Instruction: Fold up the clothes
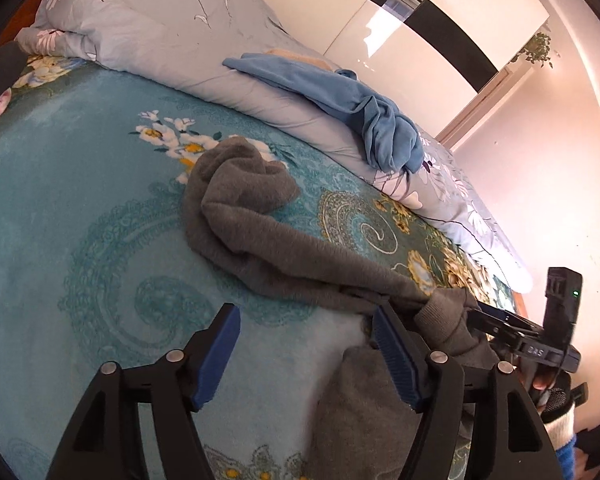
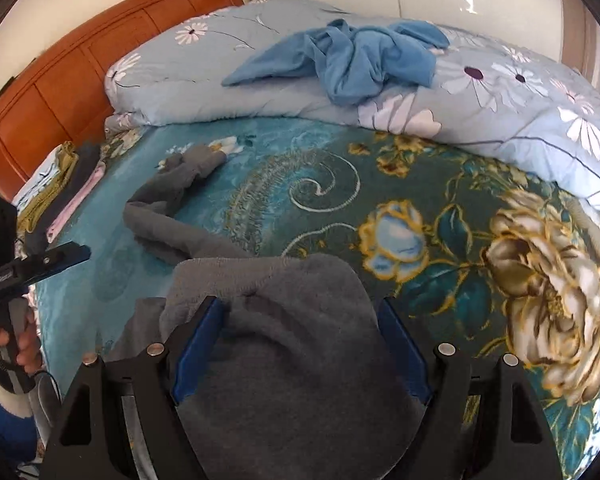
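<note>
A grey knitted garment (image 1: 260,232) lies crumpled across the teal floral bedspread (image 1: 80,200). My left gripper (image 1: 306,356) is open just above the bedspread, its right finger beside the garment's near edge. In the right wrist view the same grey garment (image 2: 284,344) lies between the open jaws of my right gripper (image 2: 300,344), its long part (image 2: 172,200) trailing away to the left. The right gripper also shows in the left wrist view (image 1: 500,320) at the right, and the left gripper shows in the right wrist view (image 2: 56,258) at the left.
A rolled pale-blue flowered duvet (image 2: 500,96) runs along the far side of the bed, with a crumpled blue garment (image 2: 352,60) on it. Folded clothes (image 2: 60,184) are stacked near the orange headboard (image 2: 60,72). A white wardrobe (image 1: 380,20) stands behind.
</note>
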A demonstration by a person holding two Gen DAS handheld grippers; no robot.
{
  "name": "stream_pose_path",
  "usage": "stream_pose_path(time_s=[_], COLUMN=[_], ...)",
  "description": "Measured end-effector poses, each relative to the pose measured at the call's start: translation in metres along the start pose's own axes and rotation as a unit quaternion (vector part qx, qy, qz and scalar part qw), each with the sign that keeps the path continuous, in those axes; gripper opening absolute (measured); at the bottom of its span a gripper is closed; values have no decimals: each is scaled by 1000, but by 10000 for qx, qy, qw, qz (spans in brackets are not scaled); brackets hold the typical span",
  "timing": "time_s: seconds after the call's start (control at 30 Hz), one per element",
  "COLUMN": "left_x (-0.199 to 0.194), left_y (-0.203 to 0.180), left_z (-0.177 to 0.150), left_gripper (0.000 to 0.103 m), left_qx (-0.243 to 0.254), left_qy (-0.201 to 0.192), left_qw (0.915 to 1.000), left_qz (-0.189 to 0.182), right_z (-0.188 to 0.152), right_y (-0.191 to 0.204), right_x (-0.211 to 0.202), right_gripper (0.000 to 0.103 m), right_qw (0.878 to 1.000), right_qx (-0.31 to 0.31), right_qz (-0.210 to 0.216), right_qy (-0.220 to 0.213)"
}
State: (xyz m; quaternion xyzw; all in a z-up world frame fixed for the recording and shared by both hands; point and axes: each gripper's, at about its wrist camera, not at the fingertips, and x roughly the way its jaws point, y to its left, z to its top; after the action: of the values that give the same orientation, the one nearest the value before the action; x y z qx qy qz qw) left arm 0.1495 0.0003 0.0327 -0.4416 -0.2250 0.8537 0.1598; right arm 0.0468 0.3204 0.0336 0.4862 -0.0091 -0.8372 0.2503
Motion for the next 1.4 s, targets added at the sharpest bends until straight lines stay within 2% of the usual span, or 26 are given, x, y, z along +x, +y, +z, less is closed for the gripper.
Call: stream_pose_path(time_s=[0.1, 0.17, 0.2, 0.23, 0.27, 0.3, 0.33, 0.47, 0.6, 0.8, 0.87, 0.93, 1.07, 1.1, 1.17, 1.2, 1.23, 1.4], left_x=[-8, -12, -14, -16, -19, -22, -26, -44, -72, -122, -133, -135, -119, -111, -90, -77, -63, 15], left_y=[5, 9, 12, 14, 17, 19, 21, 28, 37, 57, 66, 72, 62, 54, 33, 21, 10, -34], left_z=[-11, -17, -20, -22, -25, -28, -30, -37, -41, -47, -50, -52, -42, -38, -25, -18, -10, 25], left_gripper=[73, 73, 73, 73, 73, 73, 73, 73, 73, 74, 78, 79, 79, 79, 79, 79, 79, 79], left_qx=[-70, -154, -206, -263, -314, -350, -370, -461, -625, -740, -815, -893, -753, -654, -449, -375, -322, -254], left_qy=[-27, -35, -40, -50, -64, -86, -112, -248, -529, -979, -1095, -1106, -899, -812, -587, -480, -371, 215], left_qw=[10000, 9998, 9997, 9995, 9993, 9991, 9990, 9982, 9958, 9922, 9905, 9898, 9929, 9943, 9966, 9972, 9977, 9980], left_qz=[-58, -101, -129, -165, -198, -222, -234, -282, -414, -221, -138, -137, -199, -242, -362, -425, -474, -529], right_z=[-5, -9, -10, -12, -13, -15, -16, -23, -4, 26, 21, 14, -6, -13, -27, -33, -38, -62], right_y=[2, 9, 13, 17, 20, 24, 27, 42, 91, 165, 158, 147, 111, 96, 67, 57, 50, 12], right_x=[-5, -17, -23, -28, -34, -40, -46, -69, -106, -107, -102, -97, -92, -93, -93, -90, -86, -66], right_gripper=[79, 64, 43, 30, 27, 19, 15, 12, 4, 4, 4, 4, 5, 10, 32, 48, 53, 60], right_qw=[9995, 9986, 9979, 9971, 9961, 9950, 9938, 9874, 9747, 9767, 9809, 9850, 9896, 9899, 9891, 9883, 9873, 9782], right_qx=[254, 360, 413, 466, 519, 572, 625, 835, 454, -528, -429, -265, 207, 369, 691, 829, 958, 1600], right_qz=[149, 307, 386, 465, 544, 623, 702, 1016, 1649, 1494, 1275, 1034, 591, 443, 146, 177, 270, 735], right_qy=[-103, -244, -314, -385, -455, -525, -595, -875, -1442, -1449, -1404, -1353, -1296, -1294, -1290, -1269, -1242, -1101])
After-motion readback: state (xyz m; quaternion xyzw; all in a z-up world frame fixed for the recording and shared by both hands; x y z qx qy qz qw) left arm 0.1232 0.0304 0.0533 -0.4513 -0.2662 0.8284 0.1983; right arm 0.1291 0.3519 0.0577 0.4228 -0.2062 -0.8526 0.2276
